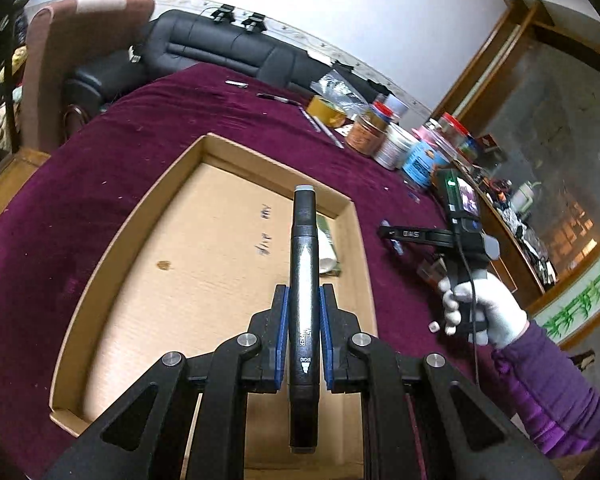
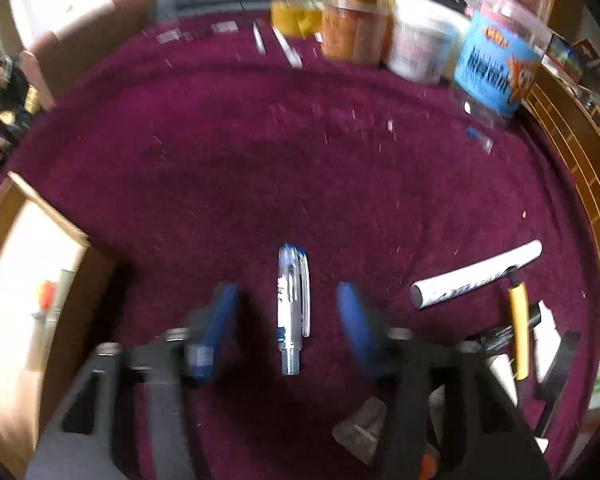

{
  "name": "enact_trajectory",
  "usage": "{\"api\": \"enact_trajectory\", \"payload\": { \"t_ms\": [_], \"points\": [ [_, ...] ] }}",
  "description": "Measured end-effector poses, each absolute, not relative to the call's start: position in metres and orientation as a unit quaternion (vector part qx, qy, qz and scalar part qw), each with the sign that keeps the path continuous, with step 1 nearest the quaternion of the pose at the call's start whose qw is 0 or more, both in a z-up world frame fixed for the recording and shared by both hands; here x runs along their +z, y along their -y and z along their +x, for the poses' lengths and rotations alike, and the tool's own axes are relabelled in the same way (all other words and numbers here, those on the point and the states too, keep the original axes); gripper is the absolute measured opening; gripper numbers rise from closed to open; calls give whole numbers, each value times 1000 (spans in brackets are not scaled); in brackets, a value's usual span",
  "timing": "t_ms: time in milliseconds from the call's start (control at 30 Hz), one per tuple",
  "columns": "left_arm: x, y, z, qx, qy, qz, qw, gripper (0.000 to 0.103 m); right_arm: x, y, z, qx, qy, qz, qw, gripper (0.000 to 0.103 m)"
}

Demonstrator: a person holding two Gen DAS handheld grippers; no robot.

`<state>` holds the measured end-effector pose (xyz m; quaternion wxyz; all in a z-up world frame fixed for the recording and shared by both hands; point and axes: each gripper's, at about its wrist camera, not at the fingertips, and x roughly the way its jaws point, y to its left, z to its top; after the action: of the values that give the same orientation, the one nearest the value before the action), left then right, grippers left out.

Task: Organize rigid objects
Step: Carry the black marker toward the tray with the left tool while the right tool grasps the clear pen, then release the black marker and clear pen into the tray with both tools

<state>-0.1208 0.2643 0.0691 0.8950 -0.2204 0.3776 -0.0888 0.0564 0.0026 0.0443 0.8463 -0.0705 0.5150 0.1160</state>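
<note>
- Your left gripper [image 1: 304, 320] has its jaws closed on a black marker [image 1: 303, 280], blue pads pressed against both sides of the barrel. The marker's long axis runs straight ahead along the fingers, far tip pointing away from you.
- On that barrel you can read "MARKER" and "BROAD" near the grip, with a white arrow printed further up.
- The marker hangs over the cardboard box [image 1: 148, 216], toward its right side, so the release point looks close; judge the drop by the box floor below, not the rim.
- In the box's far right corner lies a green-and-white item [image 1: 327, 246], just beyond the marker's tip. Some handwriting marks the box floor, too scrawled to read.
- Your right gripper [image 2: 288, 312] has its jaws wide open and empty, and a clear pen part with blue cap [image 2: 292, 312] lies on the bench [image 2: 260, 152] between them, long axis in line with the fingers.
- This hand is the nearer one to it; its print is blurred.
- Right of it lie a white tube [image 2: 476, 274] and a yellow-handled tool [image 2: 518, 332].
- Far off stand jars [image 2: 496, 64]; the blue label is unreadable.
</note>
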Motion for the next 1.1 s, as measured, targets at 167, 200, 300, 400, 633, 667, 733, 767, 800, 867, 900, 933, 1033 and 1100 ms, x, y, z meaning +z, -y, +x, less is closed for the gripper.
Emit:
{"api": "enact_trajectory", "payload": {
  "t_ms": [167,200,300,400,633,667,733,767,800,867,900,933,1033,1100],
  "points": [
    [55,-274,-113,-89,-389,-236,886,11,50,14,49,113,-520,-37,846,13],
    [54,-275,-112,-90,-389,-240,885,11,54,18,47,115,-518,-25,847,13],
    [52,-278,-113,-93,-389,-250,882,11,71,28,36,131,-505,11,853,13],
    [53,-279,-115,-92,-388,-247,883,11,89,35,26,166,-494,60,851,13],
    [66,-274,-89,-83,-408,-216,883,11,110,-9,-4,290,-496,124,809,13],
    [67,-274,-82,-79,-412,-211,883,11,107,-21,-8,305,-503,126,799,13],
    [63,-275,-65,-79,-423,-211,878,11,99,-44,-10,323,-516,126,783,13],
    [59,-277,-55,-82,-430,-218,872,11,96,-53,-15,327,-520,124,779,13],
    [54,-280,-46,-83,-438,-226,866,11,91,-66,-19,332,-525,121,774,14],
    [42,-285,-29,-87,-453,-245,853,11,84,-81,-22,336,-532,123,767,14],
    [35,-289,-20,-89,-460,-253,846,11,79,-89,-21,337,-538,131,762,14],
    [31,-291,-15,-89,-465,-259,842,11,75,-96,-18,336,-544,139,756,14],
    [16,-300,-2,-96,-472,-282,830,11,70,-112,-9,325,-553,145,753,14],
    [9,-306,3,-95,-473,-294,825,11,67,-122,-5,315,-555,133,758,14]
  ]
}}
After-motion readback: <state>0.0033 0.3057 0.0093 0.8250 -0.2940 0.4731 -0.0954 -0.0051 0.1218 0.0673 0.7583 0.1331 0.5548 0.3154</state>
